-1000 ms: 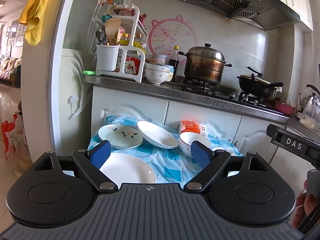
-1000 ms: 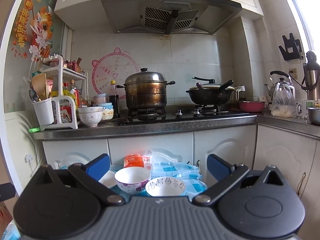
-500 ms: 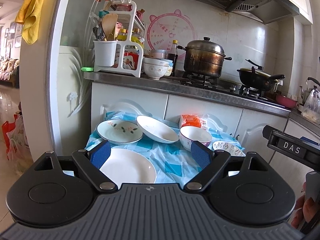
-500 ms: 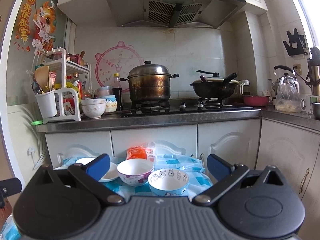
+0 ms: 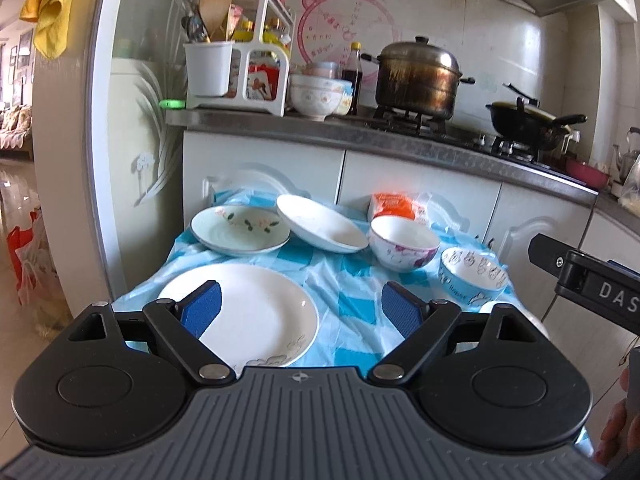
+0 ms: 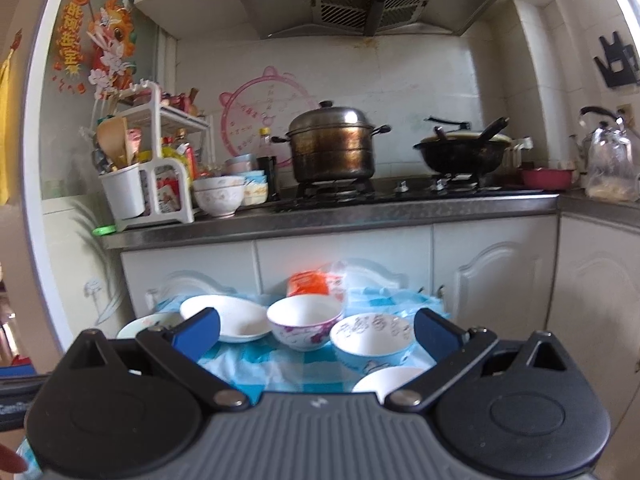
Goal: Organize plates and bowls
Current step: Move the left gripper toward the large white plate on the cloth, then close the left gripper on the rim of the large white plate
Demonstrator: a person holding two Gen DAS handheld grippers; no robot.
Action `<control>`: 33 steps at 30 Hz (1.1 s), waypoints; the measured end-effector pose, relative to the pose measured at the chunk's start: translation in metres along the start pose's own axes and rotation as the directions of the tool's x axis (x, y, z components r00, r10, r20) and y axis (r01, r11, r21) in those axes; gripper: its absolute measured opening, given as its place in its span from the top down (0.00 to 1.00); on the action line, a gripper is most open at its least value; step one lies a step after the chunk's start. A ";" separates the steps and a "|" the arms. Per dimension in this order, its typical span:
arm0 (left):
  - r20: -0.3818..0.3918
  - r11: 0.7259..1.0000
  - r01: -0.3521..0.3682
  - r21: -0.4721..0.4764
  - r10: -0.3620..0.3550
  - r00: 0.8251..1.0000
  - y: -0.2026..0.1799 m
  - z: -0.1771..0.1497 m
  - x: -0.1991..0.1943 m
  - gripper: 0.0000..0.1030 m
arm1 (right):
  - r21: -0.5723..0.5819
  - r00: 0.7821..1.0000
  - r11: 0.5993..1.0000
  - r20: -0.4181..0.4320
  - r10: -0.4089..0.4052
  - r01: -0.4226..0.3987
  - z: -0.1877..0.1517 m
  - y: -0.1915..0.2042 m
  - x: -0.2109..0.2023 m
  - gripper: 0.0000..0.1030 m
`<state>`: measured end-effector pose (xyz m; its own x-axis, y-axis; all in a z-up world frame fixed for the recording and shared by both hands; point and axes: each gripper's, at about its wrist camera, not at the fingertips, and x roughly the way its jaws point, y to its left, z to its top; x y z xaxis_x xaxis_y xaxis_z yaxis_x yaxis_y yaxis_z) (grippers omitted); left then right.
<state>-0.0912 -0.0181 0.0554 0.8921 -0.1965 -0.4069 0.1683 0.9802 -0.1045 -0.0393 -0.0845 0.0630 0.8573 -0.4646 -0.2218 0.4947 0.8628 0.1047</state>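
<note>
A small table with a blue checked cloth [image 5: 344,280] holds the dishes. Nearest me lies a large white plate [image 5: 256,312]. Behind it sit a green floral plate [image 5: 240,230], a tilted white deep plate [image 5: 320,222], a purple-flowered bowl [image 5: 402,242] and a blue cartoon bowl [image 5: 472,274]. My left gripper [image 5: 300,308] hovers open above the white plate's near side. My right gripper [image 6: 316,330] is open too, just short of the purple-flowered bowl [image 6: 304,320] and the blue cartoon bowl [image 6: 372,338]. Another white bowl [image 6: 388,378] peeks out by its right finger.
An orange packet [image 5: 394,204] lies at the table's back edge against white cabinets [image 5: 416,184]. Above, the counter carries a utensil rack [image 5: 236,56], stacked bowls [image 5: 316,96], a steel pot [image 5: 416,74] and a black wok [image 5: 528,124]. A wall edge [image 5: 96,160] stands left.
Both views have tilted downward and come closer to the table, so more of the dishes show. Both grippers stay open and empty.
</note>
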 end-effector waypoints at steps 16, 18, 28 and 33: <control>-0.052 0.971 -0.119 -0.209 0.110 0.993 0.086 -0.016 0.058 0.00 | 0.025 0.950 0.961 -0.146 0.276 -0.275 -0.045 0.025 0.043 0.01; -0.062 0.960 -0.136 -0.245 0.125 0.990 0.099 -0.019 0.066 0.00 | 0.046 0.938 0.952 -0.163 0.306 -0.303 -0.048 0.028 0.052 0.01; -0.098 0.947 -0.173 -0.270 0.152 0.983 0.126 -0.032 0.100 0.01 | 0.172 0.853 0.899 -0.285 0.438 -0.404 -0.069 0.054 0.104 0.12; -0.122 0.949 -0.172 -0.265 0.144 0.982 0.131 -0.036 0.114 0.12 | 0.343 0.795 0.845 -0.321 0.515 -0.409 -0.082 0.051 0.139 0.19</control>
<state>0.0171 0.0868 -0.0375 0.8491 -0.0546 -0.5254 -0.1053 0.9572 -0.2696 0.0935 -0.0890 -0.0422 0.8904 0.1390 -0.4334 0.1165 0.8509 0.5122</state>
